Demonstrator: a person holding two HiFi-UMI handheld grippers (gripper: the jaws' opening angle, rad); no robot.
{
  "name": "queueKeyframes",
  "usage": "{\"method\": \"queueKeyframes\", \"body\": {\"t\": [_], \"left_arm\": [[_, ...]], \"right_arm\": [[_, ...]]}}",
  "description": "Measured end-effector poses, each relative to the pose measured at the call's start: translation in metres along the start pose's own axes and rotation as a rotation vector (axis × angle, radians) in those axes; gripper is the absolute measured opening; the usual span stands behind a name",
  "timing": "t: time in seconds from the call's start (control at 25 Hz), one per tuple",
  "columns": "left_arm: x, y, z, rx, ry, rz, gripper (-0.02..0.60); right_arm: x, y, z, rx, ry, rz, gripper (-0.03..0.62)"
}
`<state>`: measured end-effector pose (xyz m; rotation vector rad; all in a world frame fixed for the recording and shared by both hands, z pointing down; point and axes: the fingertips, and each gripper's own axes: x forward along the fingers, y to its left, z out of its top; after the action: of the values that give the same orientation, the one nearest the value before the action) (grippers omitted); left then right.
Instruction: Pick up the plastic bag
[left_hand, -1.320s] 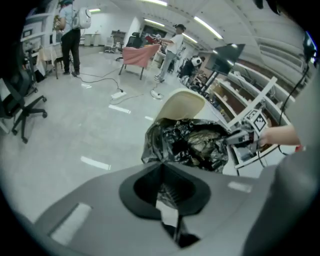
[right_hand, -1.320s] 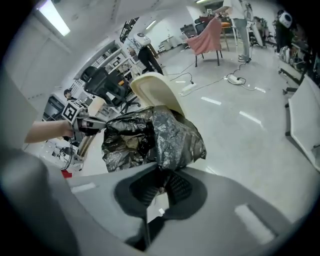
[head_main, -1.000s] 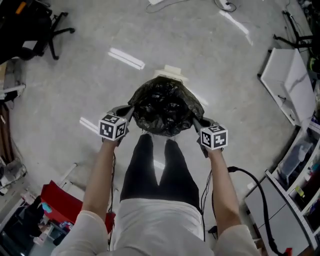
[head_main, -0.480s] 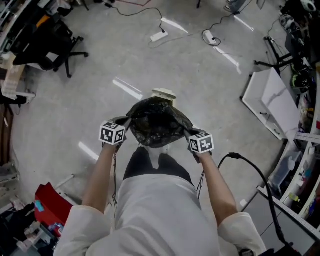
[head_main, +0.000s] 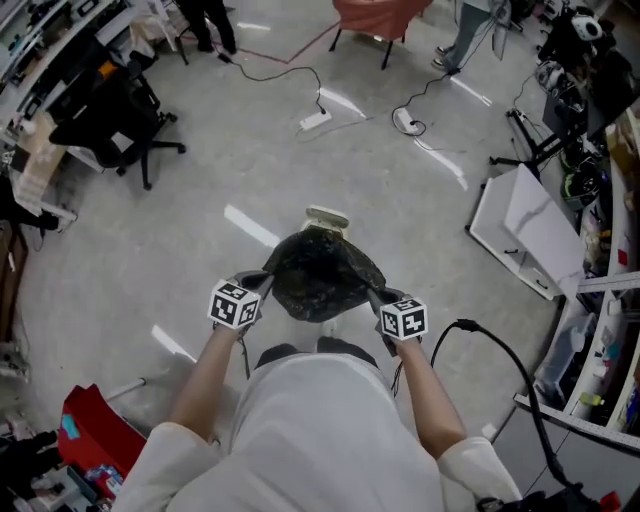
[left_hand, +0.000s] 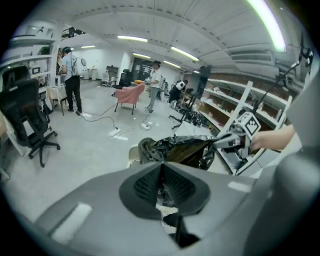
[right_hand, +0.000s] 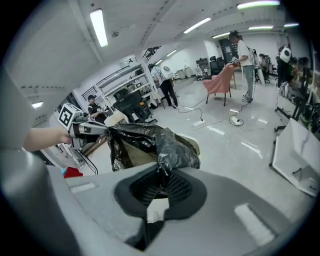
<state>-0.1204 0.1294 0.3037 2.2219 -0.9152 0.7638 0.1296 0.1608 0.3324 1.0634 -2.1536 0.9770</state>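
Observation:
A black plastic bag (head_main: 320, 277) hangs in the air in front of me, stretched between my two grippers with its mouth open. My left gripper (head_main: 262, 279) is shut on the bag's left rim, my right gripper (head_main: 375, 293) on its right rim. In the left gripper view the bag (left_hand: 180, 150) runs from my closed jaws across to the right gripper (left_hand: 225, 141). In the right gripper view the bag (right_hand: 150, 142) bunches up at the jaws and reaches to the left gripper (right_hand: 100, 129). A cream bin (head_main: 326, 218) stands on the floor just beyond the bag.
A white panel (head_main: 525, 230) leans at the right, next to shelving (head_main: 600, 340). A black cable (head_main: 500, 350) loops by my right arm. An office chair (head_main: 110, 110) stands at the left, a red box (head_main: 85, 430) at lower left. Power strip (head_main: 315, 121) and cords lie ahead.
Both grippers have risen with the bag held between them, lifting it well off the floor. The head view has tilted up, showing more of the room.

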Motion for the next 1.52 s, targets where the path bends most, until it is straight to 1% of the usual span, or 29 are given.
{"method": "queueKeyframes", "body": {"t": [0.12,0.4,0.56,0.68,0.84,1.04,1.2,1.36,1.52], "left_arm": [[-0.028,-0.01,0.0,0.076,-0.024,0.001,0.005],[-0.101,-0.016,0.007,0.16,-0.112,-0.008,0.005],[-0.13,-0.028,-0.007,0.251,-0.129,0.016,0.005],[-0.147,-0.038,-0.018,0.293,-0.136,0.029,0.005],[-0.166,-0.056,-0.026,0.318,-0.143,0.024,0.005],[-0.18,-0.079,-0.03,0.339,-0.146,0.02,0.005],[-0.189,-0.095,-0.03,0.346,-0.156,0.05,0.005],[-0.197,-0.112,-0.031,0.37,-0.168,0.071,0.005],[-0.194,-0.127,-0.037,0.357,-0.178,0.082,0.005]], "right_arm": [[-0.02,0.02,0.002,-0.007,-0.048,-0.021,0.002],[-0.058,0.075,0.009,-0.092,-0.135,-0.107,0.002],[-0.069,0.106,-0.002,-0.138,-0.162,-0.156,0.002],[-0.078,0.132,-0.012,-0.151,-0.182,-0.177,0.002],[-0.1,0.15,-0.02,-0.13,-0.225,-0.202,0.002],[-0.124,0.155,-0.03,-0.154,-0.238,-0.21,0.002],[-0.147,0.156,-0.035,-0.152,-0.273,-0.196,0.002],[-0.165,0.163,-0.04,-0.163,-0.296,-0.167,0.002],[-0.174,0.162,-0.05,-0.182,-0.304,-0.131,0.002]]}}
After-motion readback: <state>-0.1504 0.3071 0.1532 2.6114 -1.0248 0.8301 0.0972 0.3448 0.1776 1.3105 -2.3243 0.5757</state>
